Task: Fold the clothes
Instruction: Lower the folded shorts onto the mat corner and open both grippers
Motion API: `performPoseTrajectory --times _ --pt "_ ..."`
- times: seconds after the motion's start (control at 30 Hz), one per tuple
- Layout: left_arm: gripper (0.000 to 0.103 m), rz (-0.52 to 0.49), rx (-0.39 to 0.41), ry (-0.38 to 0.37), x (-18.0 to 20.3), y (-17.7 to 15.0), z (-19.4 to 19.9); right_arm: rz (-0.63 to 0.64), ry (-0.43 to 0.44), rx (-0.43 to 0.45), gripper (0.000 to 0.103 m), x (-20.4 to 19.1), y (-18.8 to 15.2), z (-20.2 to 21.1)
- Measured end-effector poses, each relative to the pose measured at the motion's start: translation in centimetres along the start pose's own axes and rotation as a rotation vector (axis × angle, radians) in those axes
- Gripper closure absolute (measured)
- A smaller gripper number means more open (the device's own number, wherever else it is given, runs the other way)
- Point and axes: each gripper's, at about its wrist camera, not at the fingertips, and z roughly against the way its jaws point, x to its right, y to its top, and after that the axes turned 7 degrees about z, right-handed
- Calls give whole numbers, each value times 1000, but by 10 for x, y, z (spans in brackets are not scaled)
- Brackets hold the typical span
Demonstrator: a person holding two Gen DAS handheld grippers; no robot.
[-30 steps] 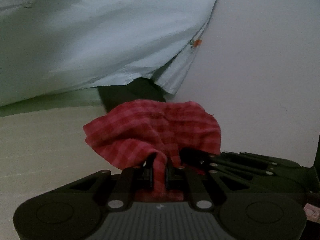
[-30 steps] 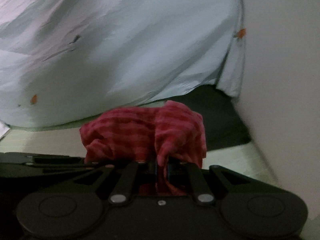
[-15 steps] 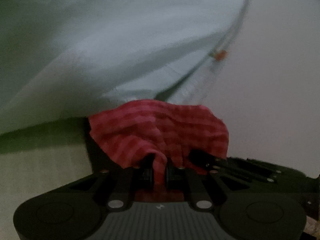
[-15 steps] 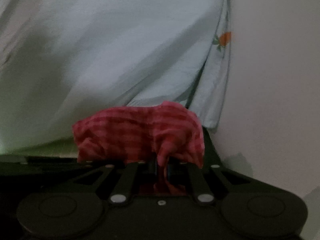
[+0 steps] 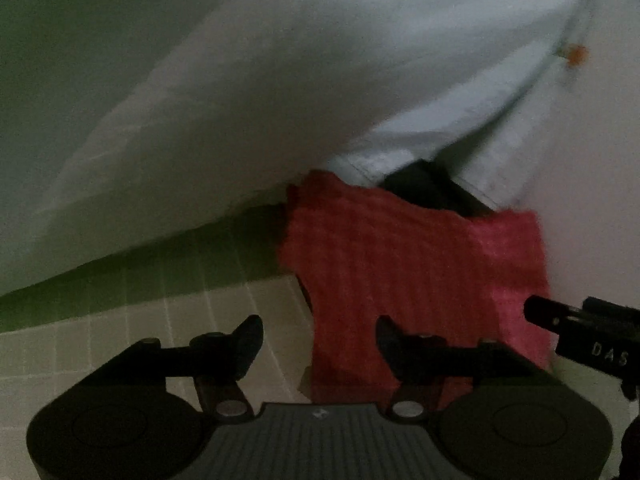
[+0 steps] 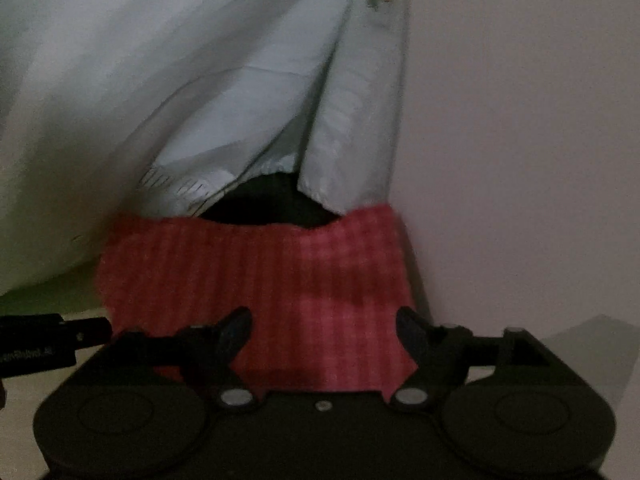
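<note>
A red checked cloth (image 5: 416,272) lies spread in front of both grippers; it also shows in the right wrist view (image 6: 256,276). My left gripper (image 5: 320,340) is open, with the cloth lying between its right finger and the middle gap. My right gripper (image 6: 324,332) is open, with the cloth lying flat between its fingers. The right gripper's fingertip (image 5: 540,314) shows at the right edge of the left wrist view. The cloth's far edge reaches a dark gap under hanging pale fabric.
A large pale blue sheet (image 6: 168,80) with small orange prints hangs over the back and left. A white wall (image 6: 520,160) stands at the right. The surface (image 5: 120,340) below has a pale grid pattern. A dark object (image 6: 268,204) sits behind the cloth.
Both grippers have opened and let go of the red cloth, which was bunched in their jaws. It now lies spread flat. Both views have moved closer to the wall.
</note>
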Motion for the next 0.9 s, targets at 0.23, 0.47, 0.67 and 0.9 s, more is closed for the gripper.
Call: performPoseTrajectory --times 0.23,0.47,0.67,0.9 --pt "26 -84 31 -86 16 -34 77 -74 25 12 23 4 -29 86" --pt "21 -168 47 -101 33 -87 156 -50 86 21 23 -3 -60 167" --pt "15 -209 57 -78 36 -127 197 -71 98 17 22 -10 -100 213" --pt "15 -227 79 -75 39 -156 225 -95 105 -5 22 -11 -138 235"
